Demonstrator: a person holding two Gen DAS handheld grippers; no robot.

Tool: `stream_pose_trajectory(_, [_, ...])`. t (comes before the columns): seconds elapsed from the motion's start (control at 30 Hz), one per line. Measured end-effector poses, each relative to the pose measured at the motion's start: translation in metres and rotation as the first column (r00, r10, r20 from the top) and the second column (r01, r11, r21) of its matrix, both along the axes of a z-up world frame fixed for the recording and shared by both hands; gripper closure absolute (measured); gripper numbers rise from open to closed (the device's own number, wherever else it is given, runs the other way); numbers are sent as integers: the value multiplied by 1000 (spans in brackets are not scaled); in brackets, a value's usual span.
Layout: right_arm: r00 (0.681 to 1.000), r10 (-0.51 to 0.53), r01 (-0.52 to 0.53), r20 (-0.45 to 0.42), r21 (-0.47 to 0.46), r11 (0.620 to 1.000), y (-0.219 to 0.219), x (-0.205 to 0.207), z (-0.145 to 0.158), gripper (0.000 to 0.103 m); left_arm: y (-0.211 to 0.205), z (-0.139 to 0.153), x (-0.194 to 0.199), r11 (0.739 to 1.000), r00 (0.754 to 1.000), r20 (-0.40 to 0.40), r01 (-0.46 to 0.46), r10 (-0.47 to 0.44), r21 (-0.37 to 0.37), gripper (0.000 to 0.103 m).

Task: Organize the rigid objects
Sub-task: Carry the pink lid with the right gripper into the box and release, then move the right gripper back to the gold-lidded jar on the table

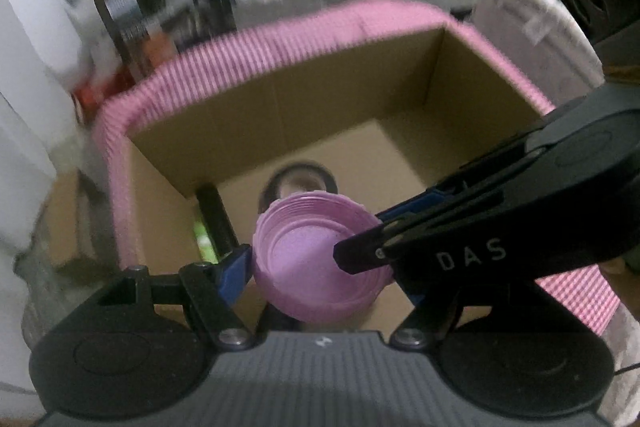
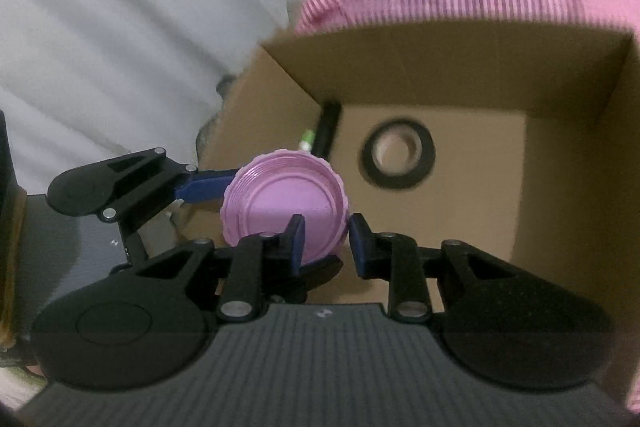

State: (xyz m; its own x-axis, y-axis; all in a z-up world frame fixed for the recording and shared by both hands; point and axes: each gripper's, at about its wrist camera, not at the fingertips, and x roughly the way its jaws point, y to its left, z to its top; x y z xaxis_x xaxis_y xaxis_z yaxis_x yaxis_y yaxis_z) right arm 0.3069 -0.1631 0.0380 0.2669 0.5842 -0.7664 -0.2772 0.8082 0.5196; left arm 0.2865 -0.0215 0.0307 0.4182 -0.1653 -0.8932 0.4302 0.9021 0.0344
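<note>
Progress looks partial to me: a black ring-shaped roll of tape already lies flat on the floor of the brown cardboard box with the pink striped rim, and a black stick-like object with something green beside it lies along the box's lower-left wall in the left wrist view, too blurred for me to name.

The round pink ridged plastic lid is the piece in hand. It hangs above the box opening at lower centre of the left wrist view, clamped across its rim by my left tongs. In the right wrist view the lid sits left of centre.

My right tongs stand apart, one blue pad at the lid's face, the other clear of it; I cannot tell whether that pad touches.

I judge the lid has yet to be lowered and let go inside. Whatever else waits outside the box is not visible from either camera.
</note>
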Motion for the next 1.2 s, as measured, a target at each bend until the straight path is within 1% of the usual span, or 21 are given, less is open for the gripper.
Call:
stream_pose_trajectory(0.07, [998,1,0,-64,8,1000,1,9,-17,79,0,-13,12,1000,998,-61,-1,1,4,27])
stream_pose_trajectory(0.17, [994,2,-2,-106,5,1000,2,21,-32,79,-3,-27,23,1000,992,-124,-2,2,3,27])
stream_pose_trajectory(0.37, [986,11,-16,-167,-29,999,0,33,-49,78,-13,-48,37,1000,978,-210,14,-11,12,26])
stream_pose_trajectory(0.47, [981,14,-23,-192,-46,999,5,36,-56,77,-17,-56,41,999,972,-237,18,-11,27,26])
stream_pose_trajectory(0.6, [978,13,-22,-207,-41,999,12,41,-62,70,-15,-62,46,999,967,-254,7,6,51,24])
stream_pose_trajectory(0.67, [978,14,-22,-206,-38,999,15,41,-60,61,-13,-60,46,999,965,-262,1,10,40,18])
stream_pose_trajectory(0.7, [979,9,-17,-203,-38,999,15,39,-58,56,-12,-58,46,999,965,-263,-2,10,32,17])
stream_pose_trajectory(0.8, [983,-4,-2,-186,-34,999,13,34,-54,52,-7,-49,43,1000,968,-250,-15,19,19,17])
stream_pose_trajectory(0.9, [987,-31,31,-155,-2,1000,3,30,-42,49,-3,-35,38,999,976,-217,-32,32,3,16])
stream_pose_trajectory(1.0, [993,-67,72,-102,48,996,-12,17,-18,46,2,-15,28,999,983,-179,-37,34,-13,16])
stream_pose_trajectory(1.07, [993,-90,97,-73,105,990,-27,3,-1,43,4,0,20,999,989,-145,-41,39,-16,16])
stream_pose_trajectory(1.13, [993,-114,118,-37,159,980,-43,-16,19,42,8,18,9,999,994,-102,-46,44,-25,16])
stream_pose_trajectory(1.2, [991,-134,129,10,193,973,-61,-39,38,41,11,37,-4,998,998,-53,-48,45,-50,16])
